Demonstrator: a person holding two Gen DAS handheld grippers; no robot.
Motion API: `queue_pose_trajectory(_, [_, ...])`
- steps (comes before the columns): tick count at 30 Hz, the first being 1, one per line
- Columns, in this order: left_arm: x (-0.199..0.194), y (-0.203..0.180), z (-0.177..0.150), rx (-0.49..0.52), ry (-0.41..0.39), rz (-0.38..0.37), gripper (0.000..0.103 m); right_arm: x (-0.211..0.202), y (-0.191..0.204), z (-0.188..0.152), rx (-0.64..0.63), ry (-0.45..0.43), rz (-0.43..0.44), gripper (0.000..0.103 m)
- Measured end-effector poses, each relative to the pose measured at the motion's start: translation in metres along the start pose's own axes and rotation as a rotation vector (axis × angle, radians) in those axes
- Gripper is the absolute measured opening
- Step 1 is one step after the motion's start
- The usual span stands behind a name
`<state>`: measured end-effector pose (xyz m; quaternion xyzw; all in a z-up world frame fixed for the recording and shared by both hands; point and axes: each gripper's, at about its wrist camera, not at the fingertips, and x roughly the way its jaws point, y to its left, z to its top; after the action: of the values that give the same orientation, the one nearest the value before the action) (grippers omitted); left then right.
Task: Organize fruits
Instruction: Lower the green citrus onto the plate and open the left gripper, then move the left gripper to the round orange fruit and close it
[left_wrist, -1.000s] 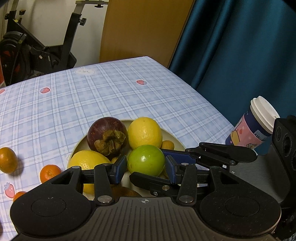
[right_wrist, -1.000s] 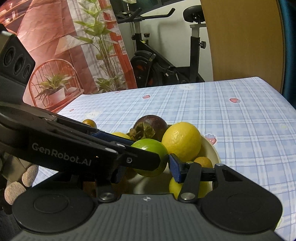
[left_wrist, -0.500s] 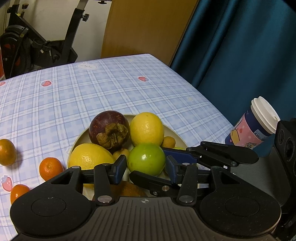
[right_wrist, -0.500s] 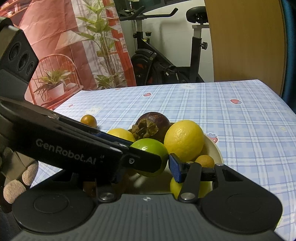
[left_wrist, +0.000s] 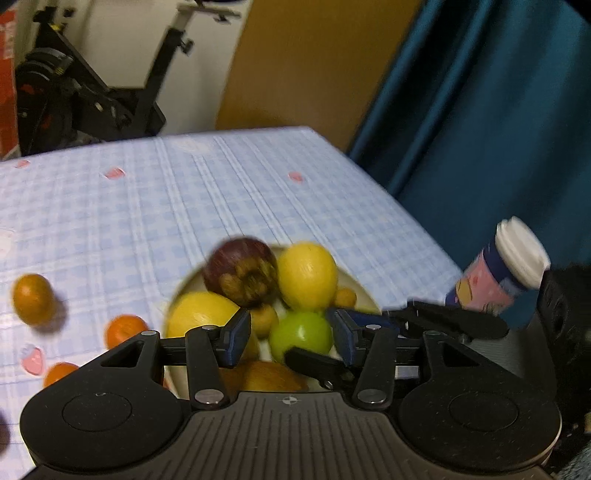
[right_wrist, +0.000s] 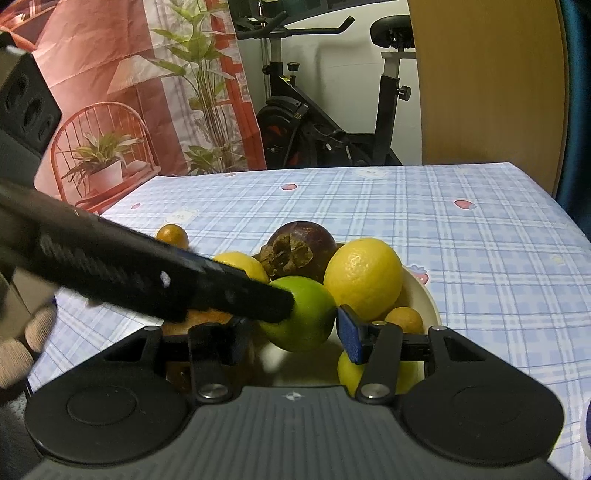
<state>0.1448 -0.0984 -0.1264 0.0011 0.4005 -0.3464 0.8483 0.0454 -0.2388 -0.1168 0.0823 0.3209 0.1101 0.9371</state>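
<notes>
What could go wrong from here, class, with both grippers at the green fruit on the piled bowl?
The left gripper is opening its jaws around the green fruit; unless the right gripper holds it, it may roll off the bowl. The grippers cross closely and could collide, nudging the pile. The cup stands near the right gripper; a swing could topple it.

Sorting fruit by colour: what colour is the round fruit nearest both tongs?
Bright green round fruit, clearest in the right wrist view.
</notes>
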Motion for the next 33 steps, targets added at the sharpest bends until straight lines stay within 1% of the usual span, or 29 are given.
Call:
queue_pose_trajectory(3, [-0.020,0.014,0.004,-0.038,-0.067,0.014,0.052,0.000,0.001,-0.001,-0.010,0.001,-0.007,0.051])
queue_pose_trajectory(8, [-0.051,0.046,0.004,-0.112,-0.144,0.078,0.052,0.000,0.004,-0.002,-0.032,0.003,-0.023,0.051])
queue_pose_trajectory(10, [-0.065,0.060,0.000,-0.133,-0.165,0.115,0.052,0.000,0.005,-0.002,-0.035,0.004,-0.026,0.051])
queue_pose_trajectory(15, [-0.097,0.086,-0.020,-0.138,-0.199,0.232,0.052,0.001,0.004,-0.001,-0.039,0.006,-0.034,0.052])
queue_pose_trajectory(21, [-0.131,0.116,-0.047,-0.190,-0.228,0.327,0.052,0.001,0.008,0.004,-0.042,-0.001,-0.042,0.052])
queue_pose_trajectory(24, [-0.143,0.128,-0.055,-0.231,-0.252,0.345,0.052,0.000,0.014,0.009,-0.045,-0.012,-0.033,0.052])
queue_pose_trajectory(28, [-0.151,0.149,-0.060,-0.310,-0.274,0.343,0.052,0.001,0.029,0.018,-0.074,-0.025,-0.016,0.052])
queue_pose_trajectory(31, [-0.159,0.163,-0.065,-0.376,-0.301,0.339,0.052,0.007,0.045,0.024,-0.098,-0.033,0.018,0.052])
queue_pose_trajectory(33, [-0.160,0.169,-0.066,-0.400,-0.309,0.343,0.052,0.014,0.057,0.027,-0.111,-0.036,0.040,0.052])
